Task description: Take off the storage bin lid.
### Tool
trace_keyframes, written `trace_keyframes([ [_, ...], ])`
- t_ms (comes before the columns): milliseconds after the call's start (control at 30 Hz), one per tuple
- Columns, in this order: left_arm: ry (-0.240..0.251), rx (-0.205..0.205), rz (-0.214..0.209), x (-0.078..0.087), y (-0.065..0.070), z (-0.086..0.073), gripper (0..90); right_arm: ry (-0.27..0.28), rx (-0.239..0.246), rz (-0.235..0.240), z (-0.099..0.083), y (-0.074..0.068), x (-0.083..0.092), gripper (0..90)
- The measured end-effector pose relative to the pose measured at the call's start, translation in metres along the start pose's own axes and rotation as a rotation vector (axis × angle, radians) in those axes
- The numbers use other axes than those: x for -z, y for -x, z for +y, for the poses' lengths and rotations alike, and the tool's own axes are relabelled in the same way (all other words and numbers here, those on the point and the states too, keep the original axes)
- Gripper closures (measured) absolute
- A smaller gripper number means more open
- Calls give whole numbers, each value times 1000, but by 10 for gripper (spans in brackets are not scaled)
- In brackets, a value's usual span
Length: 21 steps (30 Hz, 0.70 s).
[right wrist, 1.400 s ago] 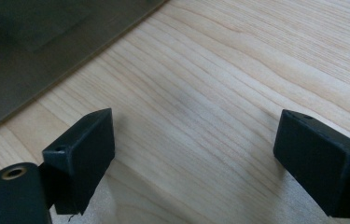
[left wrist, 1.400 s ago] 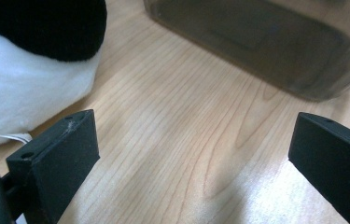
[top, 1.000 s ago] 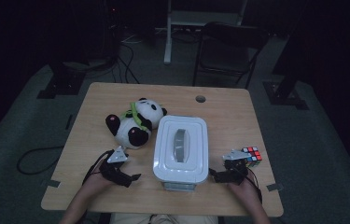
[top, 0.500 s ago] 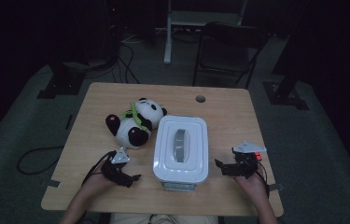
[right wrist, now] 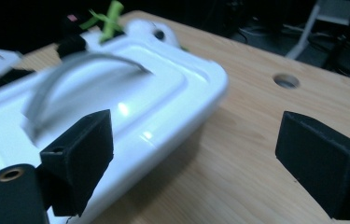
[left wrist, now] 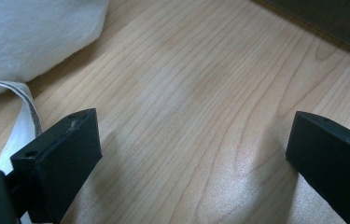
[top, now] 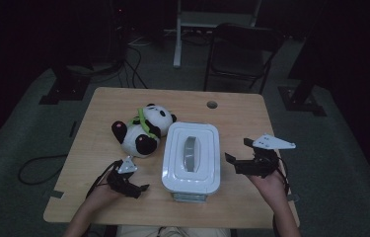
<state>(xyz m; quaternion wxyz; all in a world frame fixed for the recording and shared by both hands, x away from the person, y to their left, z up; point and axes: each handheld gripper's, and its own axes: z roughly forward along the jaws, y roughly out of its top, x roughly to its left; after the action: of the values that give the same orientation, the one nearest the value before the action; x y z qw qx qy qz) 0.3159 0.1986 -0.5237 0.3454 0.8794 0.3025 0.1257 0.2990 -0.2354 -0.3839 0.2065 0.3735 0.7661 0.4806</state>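
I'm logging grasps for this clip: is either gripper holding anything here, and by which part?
Nothing is held. The left gripper is open over bare table, and the right gripper is open beside the white lidded box.

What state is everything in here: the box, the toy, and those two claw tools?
Box: lid on, handle lying flat.
Panda: lying on its side, beside the box.
Left gripper: open, empty, low over the table.
Right gripper: open, empty, raised beside the box.
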Motion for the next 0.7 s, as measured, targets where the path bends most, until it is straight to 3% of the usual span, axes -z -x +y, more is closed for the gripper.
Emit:
trace_keyframes([
  [333, 0, 0, 0, 0, 0, 0, 37, 19, 40, 92, 12, -26, -21, 110],
  [567, 0, 1, 0, 0, 0, 0, 37, -5, 64, 180, 14, -45, -43, 128],
  [700, 1, 1, 0, 0, 0, 0, 37, -16, 64, 202, 14, -52, -52, 128],
])
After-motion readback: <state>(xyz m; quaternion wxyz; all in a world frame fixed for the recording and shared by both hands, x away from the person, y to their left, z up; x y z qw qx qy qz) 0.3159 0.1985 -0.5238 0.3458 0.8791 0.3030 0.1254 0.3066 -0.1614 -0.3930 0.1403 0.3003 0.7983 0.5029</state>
